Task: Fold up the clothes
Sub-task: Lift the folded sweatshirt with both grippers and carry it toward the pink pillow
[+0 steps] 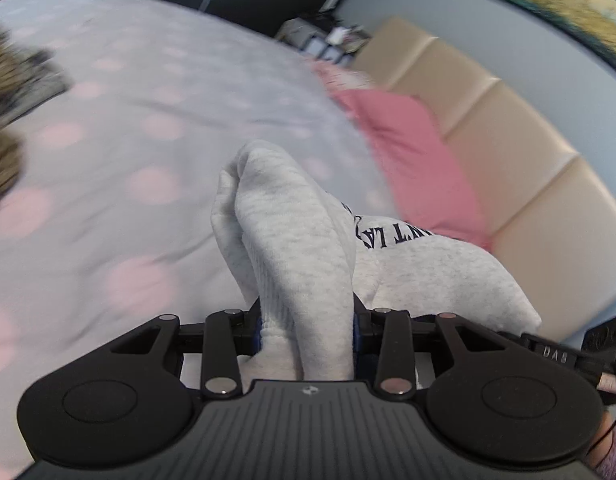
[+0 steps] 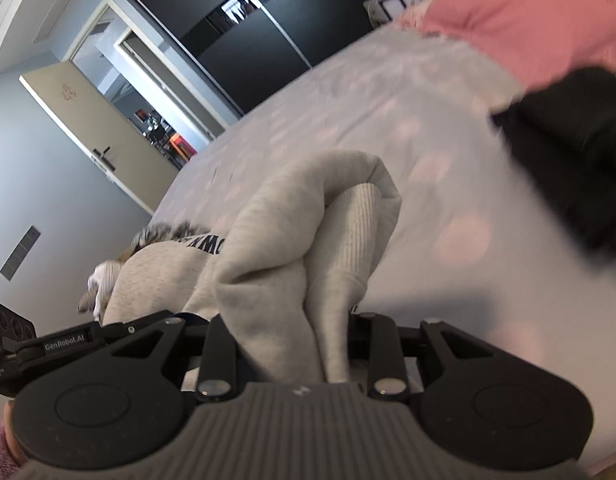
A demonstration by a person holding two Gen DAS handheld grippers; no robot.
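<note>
A light grey sweatshirt (image 1: 292, 220) with dark lettering is lifted off the bed. In the left wrist view a bunched fold of it rises between the fingers of my left gripper (image 1: 308, 320), which is shut on the cloth. The rest drapes off to the right. In the right wrist view the same sweatshirt (image 2: 276, 232), with a ribbed cuff or hem showing, is pinched in my right gripper (image 2: 296, 320), which is also shut on it. The fabric hides both pairs of fingertips.
The bed cover (image 1: 128, 128) is pale grey with pink dots. A pink pillow (image 1: 408, 152) lies against a beige padded headboard (image 1: 528, 152). A leopard-print garment (image 1: 4, 120) lies at the left, a black garment (image 2: 568, 152) at the right. Beyond are a dark wardrobe (image 2: 248, 40) and an open door (image 2: 108, 132).
</note>
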